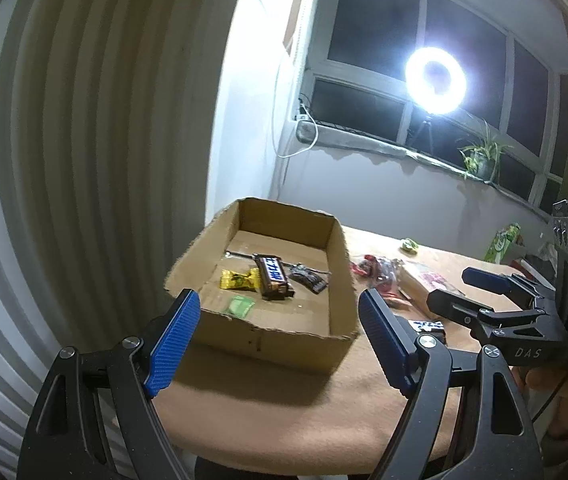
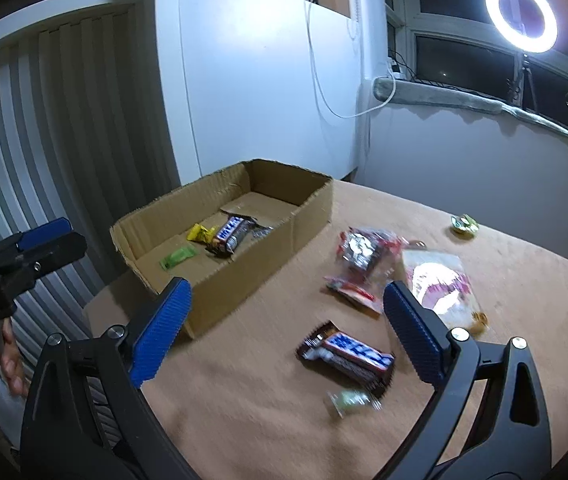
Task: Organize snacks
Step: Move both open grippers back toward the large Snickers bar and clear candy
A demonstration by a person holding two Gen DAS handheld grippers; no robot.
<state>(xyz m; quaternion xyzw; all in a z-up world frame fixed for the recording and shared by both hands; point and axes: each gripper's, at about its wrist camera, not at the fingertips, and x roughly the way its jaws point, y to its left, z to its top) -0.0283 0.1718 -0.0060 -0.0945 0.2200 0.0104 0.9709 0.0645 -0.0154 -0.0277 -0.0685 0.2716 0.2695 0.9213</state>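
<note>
An open cardboard box [image 1: 336, 240] [image 2: 308, 208] stands on the tan table. Inside lie a Milky Way bar [image 1: 274, 276] [image 2: 231, 235], a yellow wrapper [image 1: 240, 280] [image 2: 201, 233], a green candy [image 1: 239, 305] [image 2: 178, 258] and a dark wrapper [image 1: 308, 277]. My left gripper [image 1: 280, 340] is open and empty in front of the box. My right gripper [image 2: 284, 330] is open and empty above a second Milky Way bar [image 2: 350, 356] and a small green candy [image 2: 350, 400] on the table. The right gripper also shows in the left wrist view [image 1: 456, 292].
On the table right of the box lie red wrappers [image 2: 364, 252], a clear pink-and-white bag [image 2: 440, 280] and a small yellow-green candy [image 2: 464, 224]. A ring light [image 1: 436, 80] and a plant [image 1: 480, 160] stand on the windowsill. A ribbed wall is to the left.
</note>
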